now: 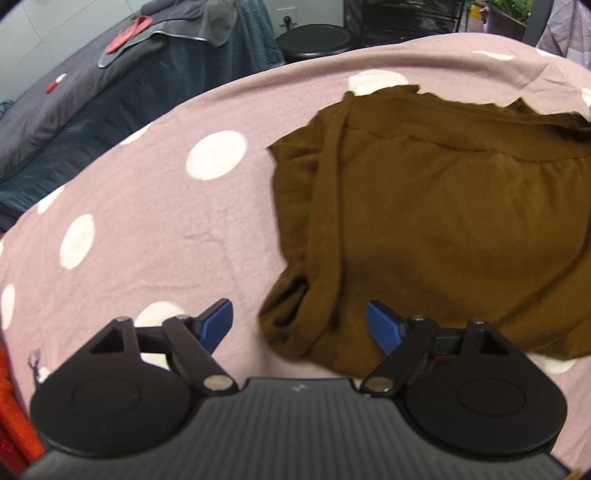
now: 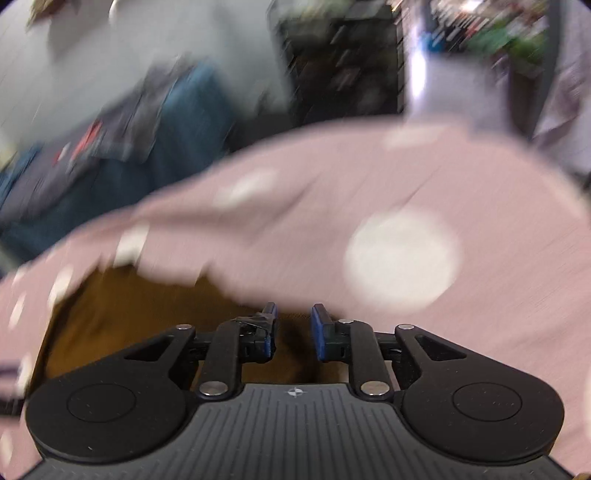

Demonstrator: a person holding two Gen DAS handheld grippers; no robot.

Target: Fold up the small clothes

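Note:
A brown garment (image 1: 424, 221) lies partly folded on the pink sheet with white dots (image 1: 166, 229). My left gripper (image 1: 299, 326) is open wide, its blue pads (image 1: 384, 328) on either side of the garment's near left corner, holding nothing. In the blurred right wrist view the same brown garment (image 2: 122, 325) shows at lower left under my right gripper (image 2: 293, 332). Its jaws stand a narrow gap apart with nothing between them.
A dark grey and teal bed (image 1: 74, 110) with red items stands at the far left. A black round stool (image 1: 314, 40) and a dark shelf (image 1: 406, 18) stand behind the pink surface. Orange fabric (image 1: 14, 406) shows at the lower left edge.

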